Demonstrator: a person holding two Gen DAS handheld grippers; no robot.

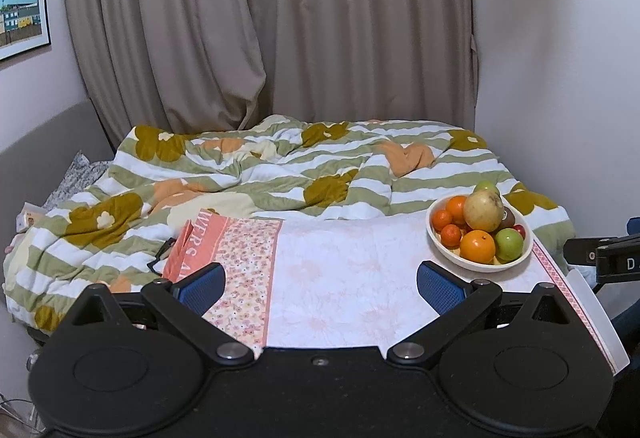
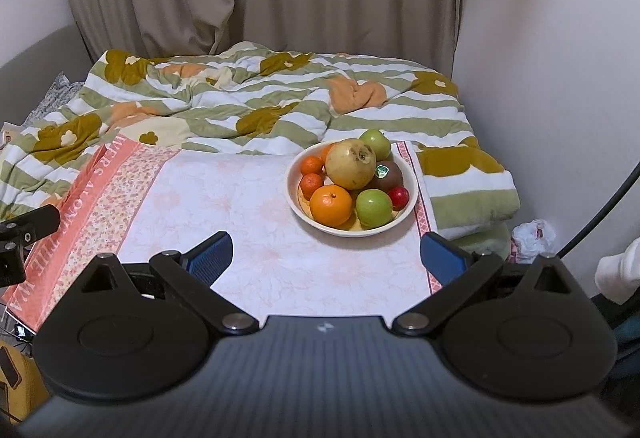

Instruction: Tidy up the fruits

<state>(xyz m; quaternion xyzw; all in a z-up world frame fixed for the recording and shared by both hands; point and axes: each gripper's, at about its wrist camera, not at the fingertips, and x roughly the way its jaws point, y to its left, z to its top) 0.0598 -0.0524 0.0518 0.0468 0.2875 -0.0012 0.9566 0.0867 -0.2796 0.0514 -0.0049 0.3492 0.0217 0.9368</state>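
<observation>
Left tongs (image 1: 320, 280): spread wide, empty.
Right tongs (image 2: 326, 252): spread wide, empty.
Fruit bowl (image 2: 296, 168): on the worktop (image 2: 224, 198), just ahead of the right tongs.
Risk: the large yellow fruit (image 2: 350, 164) sits atop the heap; pulling a lower orange (image 2: 331, 204) likely topples it onto the bed (image 2: 240, 106).

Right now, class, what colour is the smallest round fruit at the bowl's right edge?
Red; the small fruit shows best in the right wrist view.
</observation>
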